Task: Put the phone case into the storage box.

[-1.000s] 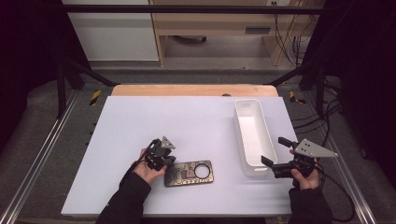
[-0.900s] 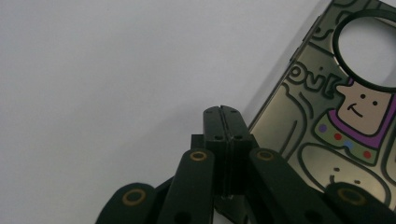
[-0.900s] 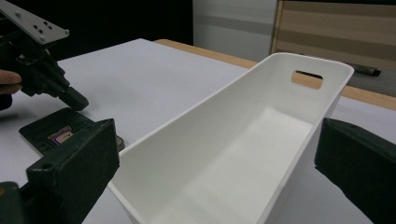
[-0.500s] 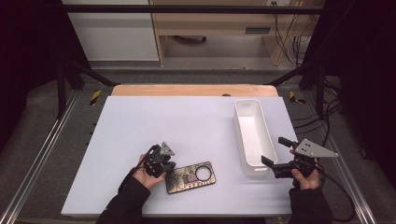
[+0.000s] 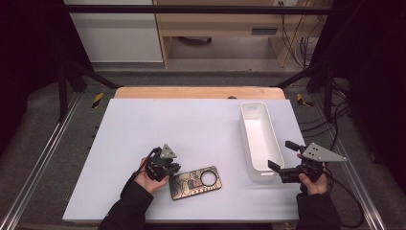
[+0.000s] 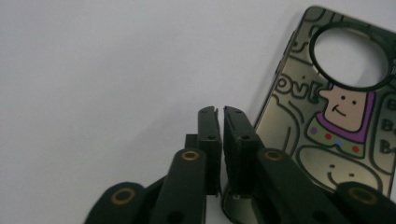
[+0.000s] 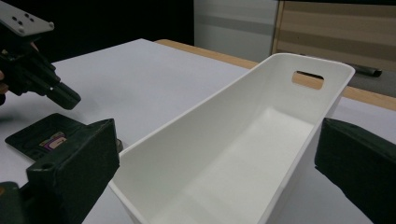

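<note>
Two tools are out over the white table. The left tool has drawn back a little from the dark, cartoon-printed phone case, which now lies flat just beside it; its jaws have just been opening to a thin slit, nothing between them. The right tool has kept still, jaws wide apart and empty, beside the long white plastic bin.
</note>
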Action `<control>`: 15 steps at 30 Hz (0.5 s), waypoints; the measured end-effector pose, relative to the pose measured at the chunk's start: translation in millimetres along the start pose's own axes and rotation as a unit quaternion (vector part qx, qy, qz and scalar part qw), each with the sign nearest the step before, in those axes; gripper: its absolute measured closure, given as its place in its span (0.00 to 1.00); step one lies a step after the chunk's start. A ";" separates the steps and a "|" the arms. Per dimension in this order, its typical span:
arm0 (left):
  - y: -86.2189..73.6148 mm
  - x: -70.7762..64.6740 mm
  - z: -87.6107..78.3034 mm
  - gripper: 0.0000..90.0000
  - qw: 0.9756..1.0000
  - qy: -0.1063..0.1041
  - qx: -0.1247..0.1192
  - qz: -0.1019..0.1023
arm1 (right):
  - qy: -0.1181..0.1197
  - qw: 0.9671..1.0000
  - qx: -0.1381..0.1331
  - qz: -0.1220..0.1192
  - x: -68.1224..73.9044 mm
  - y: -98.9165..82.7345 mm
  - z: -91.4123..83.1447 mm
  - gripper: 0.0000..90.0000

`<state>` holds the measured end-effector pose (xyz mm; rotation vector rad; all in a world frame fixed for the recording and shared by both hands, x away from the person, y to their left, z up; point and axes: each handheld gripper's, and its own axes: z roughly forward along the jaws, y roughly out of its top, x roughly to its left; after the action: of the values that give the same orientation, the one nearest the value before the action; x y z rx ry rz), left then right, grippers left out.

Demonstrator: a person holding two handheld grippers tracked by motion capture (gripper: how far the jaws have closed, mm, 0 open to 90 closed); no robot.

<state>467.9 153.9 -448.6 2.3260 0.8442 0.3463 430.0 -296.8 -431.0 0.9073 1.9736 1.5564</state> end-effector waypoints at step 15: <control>20.1 -0.6 -37.3 0.38 0.993 -0.016 -0.118 0.008 | 0.001 1.000 -0.001 0.000 0.2 0.2 -0.1 0.00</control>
<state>460.9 159.1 -407.1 2.1135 0.7284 0.3922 429.8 -296.7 -430.8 0.9058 1.9739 1.5594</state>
